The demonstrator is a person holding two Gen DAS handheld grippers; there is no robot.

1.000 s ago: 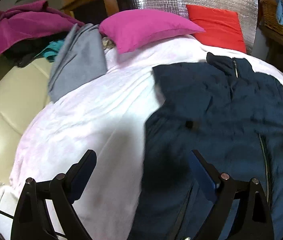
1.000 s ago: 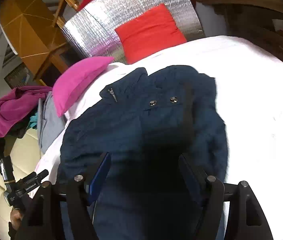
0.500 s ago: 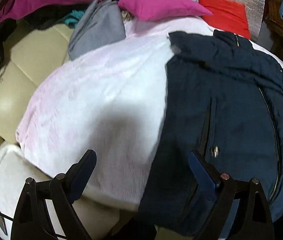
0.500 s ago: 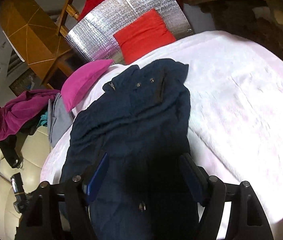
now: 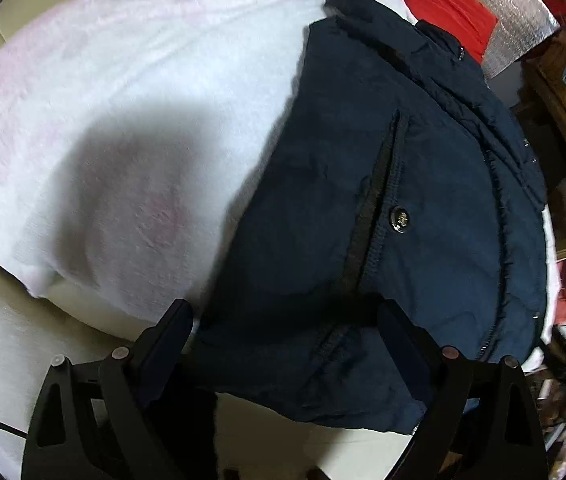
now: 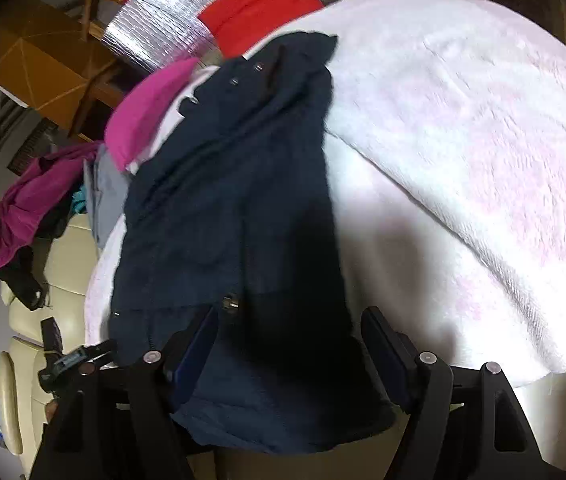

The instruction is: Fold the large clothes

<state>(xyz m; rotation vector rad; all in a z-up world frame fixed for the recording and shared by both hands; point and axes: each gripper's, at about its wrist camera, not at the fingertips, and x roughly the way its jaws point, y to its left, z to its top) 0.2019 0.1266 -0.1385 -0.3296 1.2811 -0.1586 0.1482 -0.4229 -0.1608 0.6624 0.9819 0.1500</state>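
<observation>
Where the navy jacket [image 5: 383, 208] spills over the near edge of the bed, both grippers hang just above its hem. Seen from its own camera, the left gripper [image 5: 283, 320] has its jaws spread wide and gripping nothing; the hem's left corner lies in the gap between them, and neither pad presses on the cloth. From the right wrist camera, the right gripper [image 6: 287, 328] is likewise spread apart with nothing held, the hem's right part and the zipper pull [image 6: 230, 302] lying between and just beyond its fingers.

That jacket lies front-up on a white, faintly pink blanket [image 5: 115, 120], its long axis running from the hem at the near bed edge away to the collar at the far end, so the collar points toward the pillows. A slanted pocket with a round snap [image 5: 400, 219] shows on its front, and the closed zipper runs lengthwise along the body.

Beyond the collar sit a magenta pillow [image 6: 143, 116] and a red cushion [image 6: 259, 8] against a silver quilted panel [image 6: 155, 28]. Off to the left, a heap of clothes [image 6: 27, 208] rests on a cream sofa [image 6: 63, 256].
</observation>
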